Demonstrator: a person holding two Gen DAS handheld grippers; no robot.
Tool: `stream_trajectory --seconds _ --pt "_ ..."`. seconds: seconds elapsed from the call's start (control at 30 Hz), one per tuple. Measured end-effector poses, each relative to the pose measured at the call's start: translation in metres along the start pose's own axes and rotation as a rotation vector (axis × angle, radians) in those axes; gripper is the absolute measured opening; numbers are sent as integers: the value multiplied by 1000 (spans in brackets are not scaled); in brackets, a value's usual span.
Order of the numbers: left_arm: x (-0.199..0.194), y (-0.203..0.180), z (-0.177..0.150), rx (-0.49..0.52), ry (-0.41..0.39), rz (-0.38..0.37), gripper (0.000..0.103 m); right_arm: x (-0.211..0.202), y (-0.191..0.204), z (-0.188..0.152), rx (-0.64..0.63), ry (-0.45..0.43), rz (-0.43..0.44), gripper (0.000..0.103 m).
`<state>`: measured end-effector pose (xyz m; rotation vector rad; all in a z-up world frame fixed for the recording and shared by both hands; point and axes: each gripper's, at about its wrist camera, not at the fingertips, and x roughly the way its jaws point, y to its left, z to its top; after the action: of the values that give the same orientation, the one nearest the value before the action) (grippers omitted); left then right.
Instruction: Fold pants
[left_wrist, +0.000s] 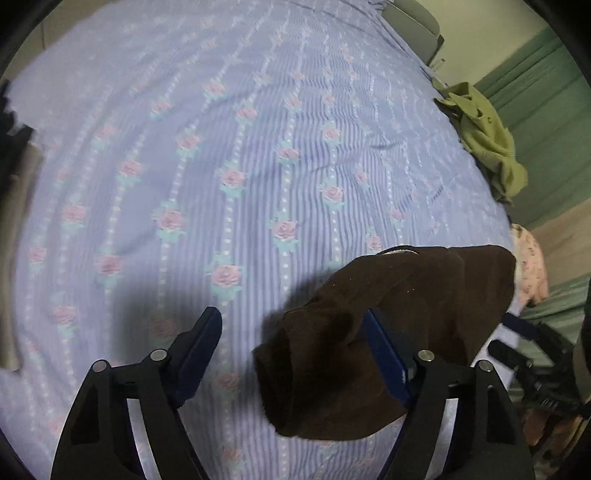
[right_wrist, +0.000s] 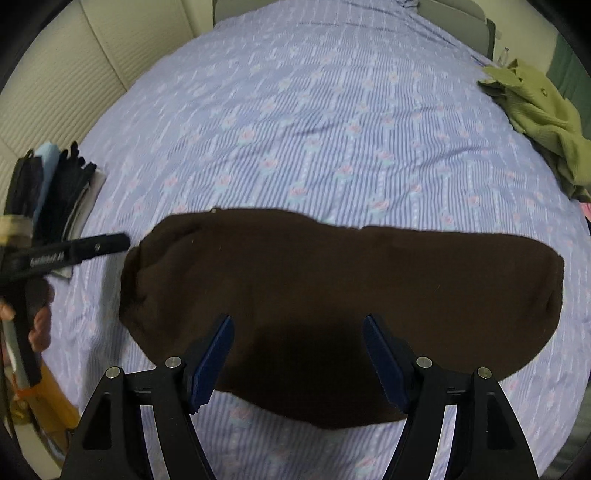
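The dark brown pants (right_wrist: 332, 295) lie folded into a wide flat band on the floral blue bedsheet (right_wrist: 314, 129). My right gripper (right_wrist: 298, 325) hovers open just above their near edge, holding nothing. In the left wrist view one end of the pants (left_wrist: 369, 350) lies bunched at the lower right. My left gripper (left_wrist: 291, 321) is open beside that end; the cloth overlaps its right finger (left_wrist: 384, 354) but is not clamped. The left gripper also shows in the right wrist view (right_wrist: 103, 243), at the pants' left end.
An olive-green garment (right_wrist: 539, 122) lies crumpled at the bed's right edge, also in the left wrist view (left_wrist: 487, 140). A stack of folded dark and light clothes (right_wrist: 55, 192) sits at the left edge. A pink floral cloth (left_wrist: 532, 266) hangs off the right side.
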<state>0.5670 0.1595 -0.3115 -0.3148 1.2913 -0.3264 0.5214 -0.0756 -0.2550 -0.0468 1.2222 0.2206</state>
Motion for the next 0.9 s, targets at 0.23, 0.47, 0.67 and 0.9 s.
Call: stream_trajectory --seconds 0.23,0.47,0.67,0.9 --pt "44 -2 7 -29 97 -147 68 13 -9 -5 93 45 -28 72" --pt "-2 -12 -25 -4 68 -294 59 14 -13 -2 146 49 -46 72" --pt "22 -4 -39 -27 166 -285 57 13 0 -3 117 53 -48 72" --pt "27 3 -38 -98 153 -221 30 11 13 -1 85 48 -46 72"
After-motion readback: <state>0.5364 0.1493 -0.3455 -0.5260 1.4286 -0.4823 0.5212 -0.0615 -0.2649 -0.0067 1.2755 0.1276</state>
